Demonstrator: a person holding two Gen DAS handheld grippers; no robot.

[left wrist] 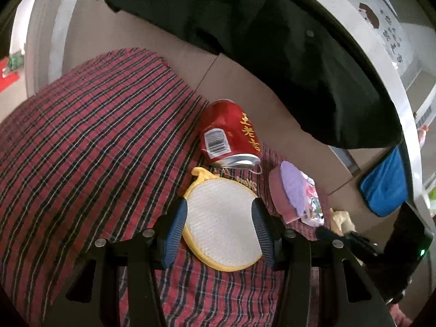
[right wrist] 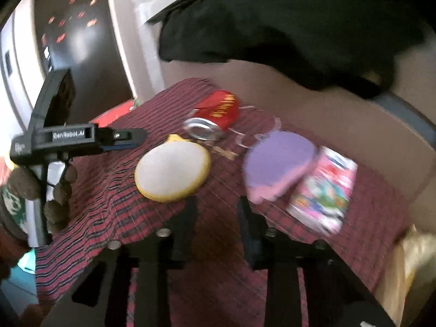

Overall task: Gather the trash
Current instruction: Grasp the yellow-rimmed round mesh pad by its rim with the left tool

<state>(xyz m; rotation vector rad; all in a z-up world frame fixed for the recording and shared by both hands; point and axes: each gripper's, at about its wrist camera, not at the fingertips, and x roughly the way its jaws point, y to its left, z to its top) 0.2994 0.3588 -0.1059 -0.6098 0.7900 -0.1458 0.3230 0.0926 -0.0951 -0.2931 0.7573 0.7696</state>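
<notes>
A dented red can [left wrist: 231,133] lies on its side on the red plaid cloth [left wrist: 90,141]; it also shows in the right wrist view [right wrist: 218,114]. My left gripper [left wrist: 219,212] is open, its blue pads either side of a round white pad with a yellow rim [left wrist: 222,223], above it. That pad also shows in the right wrist view [right wrist: 173,170]. A colourful pink wrapper [right wrist: 323,190] lies beside a purple and pink sponge [right wrist: 278,166]. My right gripper [right wrist: 216,212] is open and empty above the cloth, between pad and sponge. The left gripper [right wrist: 136,136] shows at the left there.
A black garment [left wrist: 259,41] hangs over the brown surface [left wrist: 245,87] behind the cloth. A blue cloth [left wrist: 384,185] hangs at the right. The purple sponge [left wrist: 291,190] and the wrapper [left wrist: 313,201] lie right of the white pad. A yellowish crumpled thing [right wrist: 417,253] sits at the far right.
</notes>
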